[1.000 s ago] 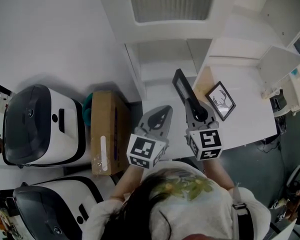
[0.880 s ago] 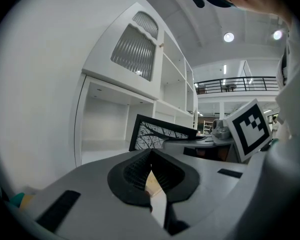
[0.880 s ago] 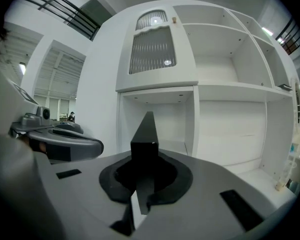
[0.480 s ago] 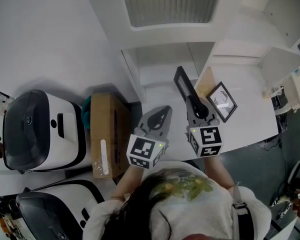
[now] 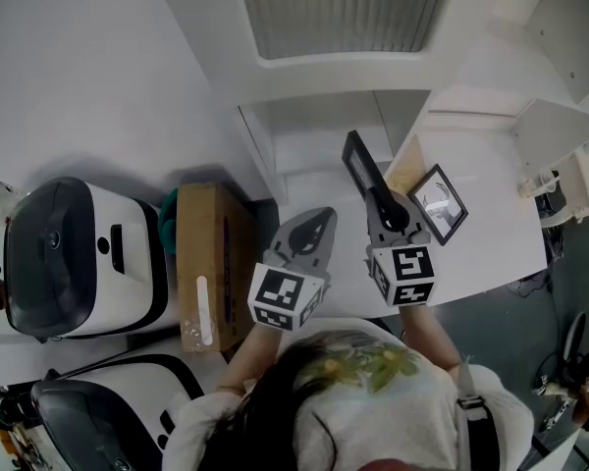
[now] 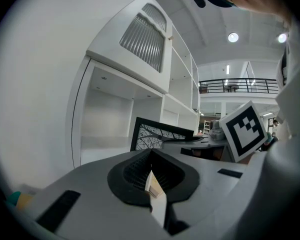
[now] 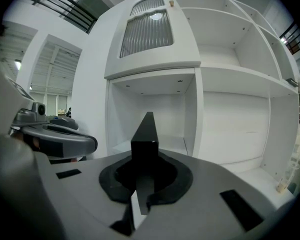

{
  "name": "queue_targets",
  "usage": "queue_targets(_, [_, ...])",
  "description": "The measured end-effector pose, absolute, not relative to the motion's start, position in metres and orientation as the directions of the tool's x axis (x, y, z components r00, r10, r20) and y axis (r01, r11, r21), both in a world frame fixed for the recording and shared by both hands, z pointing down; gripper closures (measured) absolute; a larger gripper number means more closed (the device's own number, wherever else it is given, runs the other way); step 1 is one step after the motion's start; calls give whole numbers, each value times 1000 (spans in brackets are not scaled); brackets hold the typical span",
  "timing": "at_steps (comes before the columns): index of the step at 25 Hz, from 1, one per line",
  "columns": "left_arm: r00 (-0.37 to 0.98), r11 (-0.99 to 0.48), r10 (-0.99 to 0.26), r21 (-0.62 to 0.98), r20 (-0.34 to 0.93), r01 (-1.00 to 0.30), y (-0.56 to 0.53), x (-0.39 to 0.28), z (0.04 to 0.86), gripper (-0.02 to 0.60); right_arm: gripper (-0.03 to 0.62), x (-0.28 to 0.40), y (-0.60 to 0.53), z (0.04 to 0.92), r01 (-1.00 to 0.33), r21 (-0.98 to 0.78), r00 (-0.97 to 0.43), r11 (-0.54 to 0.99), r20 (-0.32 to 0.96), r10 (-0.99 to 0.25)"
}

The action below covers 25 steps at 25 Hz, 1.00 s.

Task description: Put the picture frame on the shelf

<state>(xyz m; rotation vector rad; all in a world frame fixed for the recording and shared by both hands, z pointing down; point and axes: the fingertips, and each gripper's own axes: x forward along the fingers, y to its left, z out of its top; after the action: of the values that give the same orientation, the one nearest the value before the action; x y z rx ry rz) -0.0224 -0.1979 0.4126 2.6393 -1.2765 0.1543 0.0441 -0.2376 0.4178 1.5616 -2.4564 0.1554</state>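
Note:
My right gripper (image 5: pixel 379 204) is shut on a black picture frame (image 5: pixel 358 170), which it holds edge-up in front of the white shelf's lower open compartment (image 5: pixel 314 145). In the right gripper view the frame (image 7: pixel 147 134) stands edge-on between the jaws of the gripper (image 7: pixel 146 159), with the compartment (image 7: pixel 162 119) straight behind it. The left gripper (image 5: pixel 322 220) hovers just left of it, shut with nothing in it. Its own view shows the gripper (image 6: pixel 151 156) closed, and beyond it the frame's branch-patterned face (image 6: pixel 157 134).
A second small frame (image 5: pixel 438 202) with an antler drawing lies on the white table (image 5: pixel 496 229) at the right. A cardboard box (image 5: pixel 212 263) and two white machines with dark lids (image 5: pixel 74 253) (image 5: pixel 103 410) stand at the left. Taller shelf bays (image 7: pixel 240 119) open to the right.
Almost nothing: the head view has drifted a little, and both grippers keep their places, the right one still holding the frame in front of the shelf.

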Motion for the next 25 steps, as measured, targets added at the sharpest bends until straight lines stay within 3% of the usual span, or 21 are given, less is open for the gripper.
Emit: queue_targets(25, [610, -590, -764, 155, 211, -792, -211, -25, 426, 552, 557, 41, -269, 424, -899, 13, -420, 439, 266, -868])
